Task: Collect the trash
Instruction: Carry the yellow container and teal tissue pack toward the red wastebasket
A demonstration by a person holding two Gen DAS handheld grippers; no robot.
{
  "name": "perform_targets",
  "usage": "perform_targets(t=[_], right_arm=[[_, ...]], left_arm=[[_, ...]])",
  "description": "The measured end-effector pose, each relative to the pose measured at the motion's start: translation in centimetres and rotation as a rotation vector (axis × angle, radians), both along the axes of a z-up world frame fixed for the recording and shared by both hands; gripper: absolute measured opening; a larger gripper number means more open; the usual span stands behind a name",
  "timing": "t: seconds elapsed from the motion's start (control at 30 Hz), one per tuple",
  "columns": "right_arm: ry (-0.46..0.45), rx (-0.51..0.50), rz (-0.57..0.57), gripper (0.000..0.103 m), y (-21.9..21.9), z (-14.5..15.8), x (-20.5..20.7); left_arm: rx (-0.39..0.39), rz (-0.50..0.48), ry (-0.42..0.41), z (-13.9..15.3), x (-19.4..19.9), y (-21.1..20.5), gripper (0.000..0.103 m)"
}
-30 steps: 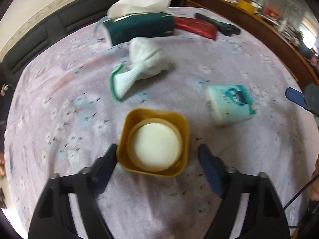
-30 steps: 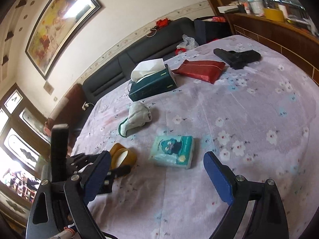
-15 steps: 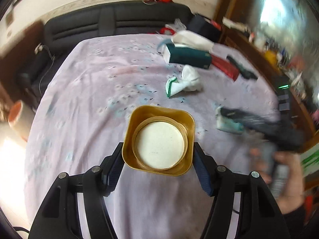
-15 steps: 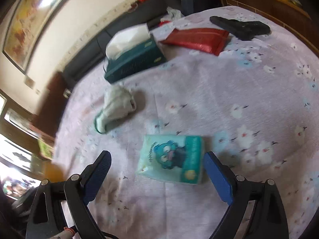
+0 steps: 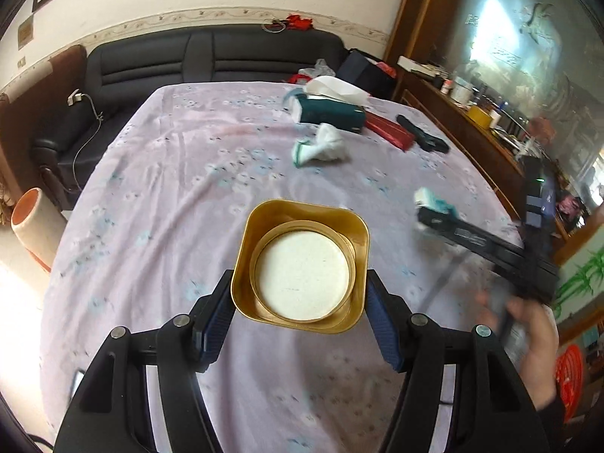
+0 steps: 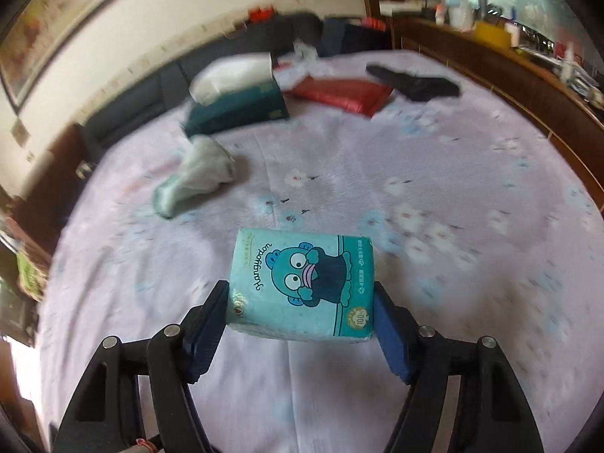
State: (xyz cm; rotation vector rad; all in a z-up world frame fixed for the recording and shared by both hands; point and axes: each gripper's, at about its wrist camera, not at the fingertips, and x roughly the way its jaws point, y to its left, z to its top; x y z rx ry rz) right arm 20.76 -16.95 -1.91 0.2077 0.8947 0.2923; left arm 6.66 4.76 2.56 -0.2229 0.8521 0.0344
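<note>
- Lifted since a second ago, the gold tin now hangs above the flowered cloth of the desk, where earlier it sat on it with the left tool open to either side.
- Its blue pads now press on both sides of the tin, about half open, and a round white lid lies inside the tin.
- Across the desk, the right tool has just been closing, and its pads sit against the two short ends of the teal tissue pack, which a second ago lay ahead of the wide-open jaws.
- From the left wrist view the right tool appears blurred at the right, with a person's hand behind it and the pack at its tip.
- Farther back on the desk lie a crumpled white sock with a green cuff, a dark green tissue box with white tissue sticking out, a red packet and a black object.
- Behind the desk stands a dark sofa.
</note>
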Motion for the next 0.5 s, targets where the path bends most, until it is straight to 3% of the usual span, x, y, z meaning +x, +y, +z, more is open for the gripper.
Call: perform_targets(t=[0.23, 0.4, 0.5], right_arm=[[-0.175, 0.160, 0.015, 0.076, -6.3, 6.4, -13.0], [-0.259, 0.214, -0.015, 0.076, -11.2, 9.2, -21.5], [-0.313, 0.197, -0.034, 0.076, -13.8, 9.9, -25.7]], left_arm=[[-0.039, -0.083, -0.071, 1.8, -4.3, -4.8, 0.064], [-0.040, -0.148, -0.122, 3.1, -7.0, -9.0, 0.064], [-0.022, -0.183, -0.142, 3.7, -8.1, -11.1, 0.064]])
